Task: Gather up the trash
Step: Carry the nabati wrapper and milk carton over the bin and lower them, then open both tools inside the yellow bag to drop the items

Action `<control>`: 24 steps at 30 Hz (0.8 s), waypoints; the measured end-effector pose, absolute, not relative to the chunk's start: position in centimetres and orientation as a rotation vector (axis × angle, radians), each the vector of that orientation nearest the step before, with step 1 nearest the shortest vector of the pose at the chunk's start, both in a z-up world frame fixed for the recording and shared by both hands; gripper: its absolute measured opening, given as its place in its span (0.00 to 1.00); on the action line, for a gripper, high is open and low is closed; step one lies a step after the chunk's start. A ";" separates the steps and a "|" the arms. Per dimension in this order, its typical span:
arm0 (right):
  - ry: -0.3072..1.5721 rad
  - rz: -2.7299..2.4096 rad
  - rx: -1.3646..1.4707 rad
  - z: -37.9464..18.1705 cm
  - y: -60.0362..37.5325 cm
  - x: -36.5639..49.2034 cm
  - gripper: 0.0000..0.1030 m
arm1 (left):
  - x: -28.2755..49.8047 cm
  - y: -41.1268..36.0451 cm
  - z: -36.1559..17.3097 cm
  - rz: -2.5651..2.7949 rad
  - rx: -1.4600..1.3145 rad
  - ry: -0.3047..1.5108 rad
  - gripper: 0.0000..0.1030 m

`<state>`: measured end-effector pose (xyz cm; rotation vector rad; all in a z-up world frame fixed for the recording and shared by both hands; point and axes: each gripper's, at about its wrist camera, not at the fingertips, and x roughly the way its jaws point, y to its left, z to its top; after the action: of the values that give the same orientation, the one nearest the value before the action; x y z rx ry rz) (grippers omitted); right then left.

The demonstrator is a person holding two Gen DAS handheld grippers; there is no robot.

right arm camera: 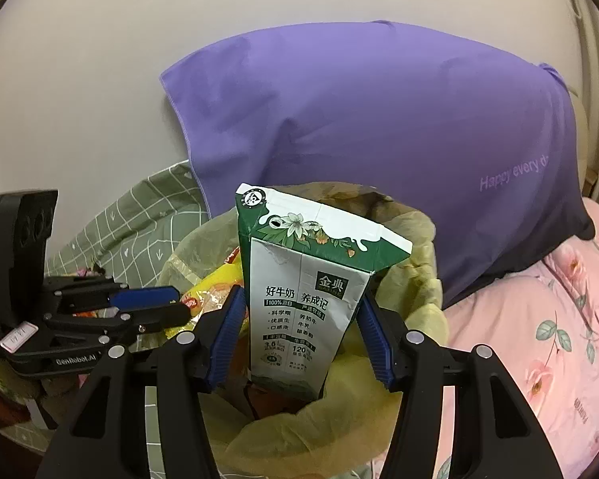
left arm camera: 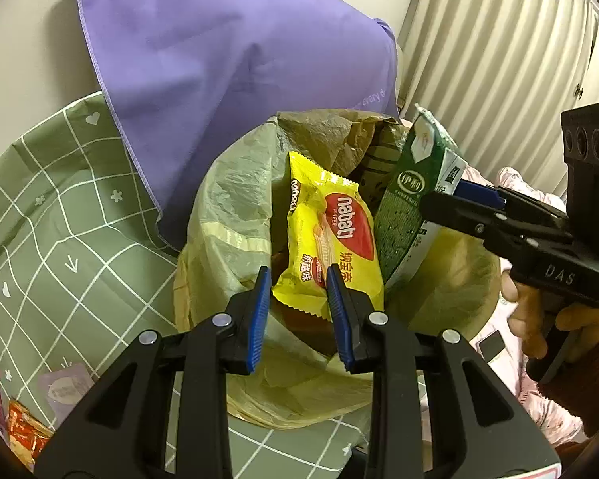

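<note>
Your left claw (left arm camera: 298,279) hangs over the trash bag (left arm camera: 235,215). The yellow wafer pack (left arm camera: 331,235) sits in the open bag, standing up a bit. Its bottom edge is in the gap between the blue pads (left arm camera: 259,319). The right pad looks like it touches the pack, and the left pad is a little away from it. You cannot tell for sure if the claw squeezes the pack or not.

Your right claw (right arm camera: 299,319) is wide apart, with the milk carton (right arm camera: 307,299) between its two blue pads (right arm camera: 227,331). The carton stands up in the bag, leaning a little, with its green top up high. You can see small gaps between the carton and each pad, so the claw does not pinch it. From the left camera, the carton leans at the right side of the bag, just beside the wafer pack.

The bag is thin and yellow-green. It sits on a bed with a green checked sheet (left arm camera: 60,219). A purple cloth (left arm camera: 239,60) hangs behind the bag. A pink flower blanket (right arm camera: 539,339) lies to the right. Some small wrappers (left arm camera: 24,431) lie on the green sheet, well apart from the bag. Your hand (left arm camera: 539,319) holds the right claw's handle.
</note>
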<state>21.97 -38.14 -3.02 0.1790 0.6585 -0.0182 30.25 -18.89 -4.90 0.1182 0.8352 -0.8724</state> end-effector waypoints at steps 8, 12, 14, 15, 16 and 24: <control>0.619 -0.045 0.200 -1.2 -38.4 20.6 0.58 | 29.7 -16.6 -3.4 -0.893 -0.003 0.851 0.55; 0.577 -0.060 0.180 0.3 -37.7 19.8 0.58 | 28.8 -14.6 -1.9 -0.860 -0.016 0.805 0.56; 0.556 -0.057 0.170 1.1 -37.0 19.6 0.58 | 28.1 -13.1 -1.2 -0.827 -0.020 0.765 0.59; 0.550 -0.052 0.165 1.4 -36.5 19.6 0.58 | 27.7 -12.2 -0.9 -0.807 -0.021 0.746 0.60; 0.545 -0.043 0.160 1.6 -36.0 19.6 0.58 | 27.4 -11.5 -0.7 -0.783 -0.019 0.727 0.60; 0.541 0.178 0.175 1.9 -29.2 21.0 0.59 | 27.1 -2.0 -2.4 -0.429 -0.006 0.710 0.60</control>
<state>21.01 -29.24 1.92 0.1749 0.5411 0.1782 27.06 -1.96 -2.38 -0.0064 0.7097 -0.4292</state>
